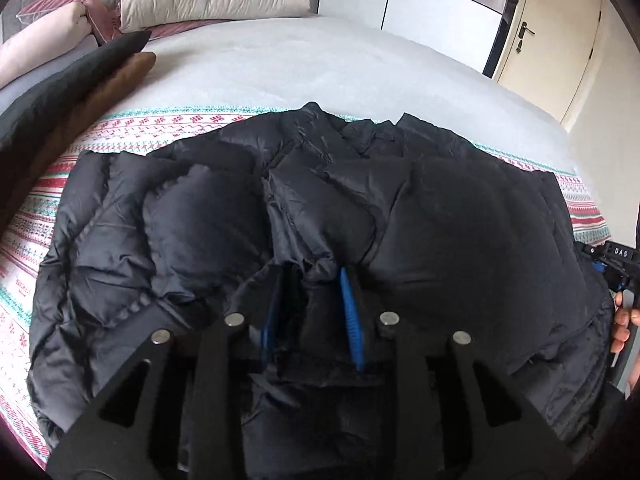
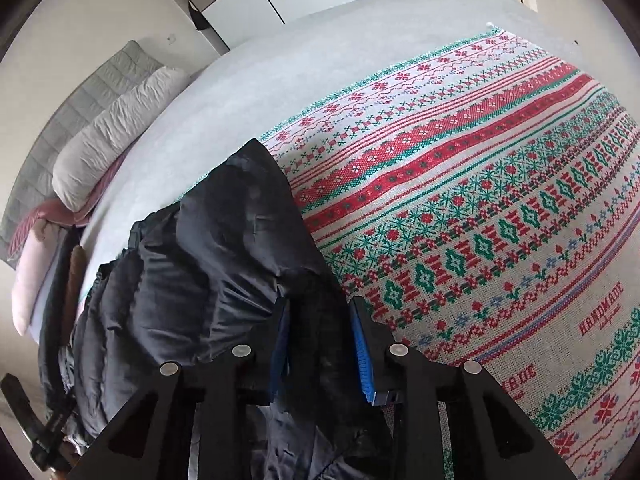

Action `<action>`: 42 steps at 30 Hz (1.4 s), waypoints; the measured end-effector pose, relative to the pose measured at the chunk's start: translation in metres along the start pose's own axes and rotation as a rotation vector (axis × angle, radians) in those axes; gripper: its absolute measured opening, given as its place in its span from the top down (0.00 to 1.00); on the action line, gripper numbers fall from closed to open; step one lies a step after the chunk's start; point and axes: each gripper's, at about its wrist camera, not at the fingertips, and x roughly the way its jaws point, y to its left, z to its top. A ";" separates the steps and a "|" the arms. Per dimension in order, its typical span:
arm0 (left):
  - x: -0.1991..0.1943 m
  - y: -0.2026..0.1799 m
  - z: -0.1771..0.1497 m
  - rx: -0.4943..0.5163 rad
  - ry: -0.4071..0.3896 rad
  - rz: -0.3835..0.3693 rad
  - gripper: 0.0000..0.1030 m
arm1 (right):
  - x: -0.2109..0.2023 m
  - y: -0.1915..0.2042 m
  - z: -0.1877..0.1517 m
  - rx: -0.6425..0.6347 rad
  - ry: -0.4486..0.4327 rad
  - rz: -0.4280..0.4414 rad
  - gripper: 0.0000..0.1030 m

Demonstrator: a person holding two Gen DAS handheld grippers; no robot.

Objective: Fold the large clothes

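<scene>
The left tool [image 1: 310,312] sits at six o'clock in its own view, its blue-lined fingers [image 1: 352,320] closed on a bunch of dark fabric at the near hem of the jacket [image 1: 224,216]. The right tool [image 2: 320,340] likewise pinches the jacket's edge, cloth filling the gap between its two blue pads [image 2: 362,354]. In the left wrist view a hand [image 1: 622,320] holding the other tool's frame shows at three o'clock, just beside the jacket's right side.

The jacket is a black quilted puffer, glossy, with stitched channels swelling into soft pillows. It lies spread on the bed, over the patterned blanket [image 2: 500,200], and fills the middle of the left view from nine to three o'clock. Its far edge, at twelve o'clock, is rumpled into folds near the blanket's green border.

It will probably handle as light but bulky: the filling is springy, so a fold may puff open unless pressed flat. The shiny shell looks slippery, and a thin pinch may slide out of the pads. The best hold is likely a seam, hem or gathered bunch of shell and filling together, as both tools have now, with the two grips well apart so the cloth stays taut.

Farther out, at ten to eleven o'clock in the left view, dark and brown folded clothes [image 1: 80,92] lie near the pillows [image 1: 208,0].
</scene>
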 end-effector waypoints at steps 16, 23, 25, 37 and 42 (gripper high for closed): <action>-0.172 0.019 -0.061 -0.032 -0.001 0.020 0.03 | -0.179 -0.011 -0.061 -0.133 -0.030 0.042 0.23; -0.207 0.034 -0.116 -0.052 0.068 -0.045 0.02 | -0.227 -0.023 -0.121 -0.206 -0.011 0.061 0.21; -0.212 0.039 -0.130 -0.052 0.097 -0.057 0.02 | -0.235 -0.026 -0.136 -0.222 -0.002 0.074 0.21; -0.229 0.086 -0.207 -0.088 0.226 -0.121 0.02 | -0.248 -0.044 -0.194 -0.288 0.057 0.107 0.20; -0.221 0.116 -0.229 -0.151 0.293 -0.157 0.02 | -0.236 -0.051 -0.207 -0.312 0.097 0.109 0.20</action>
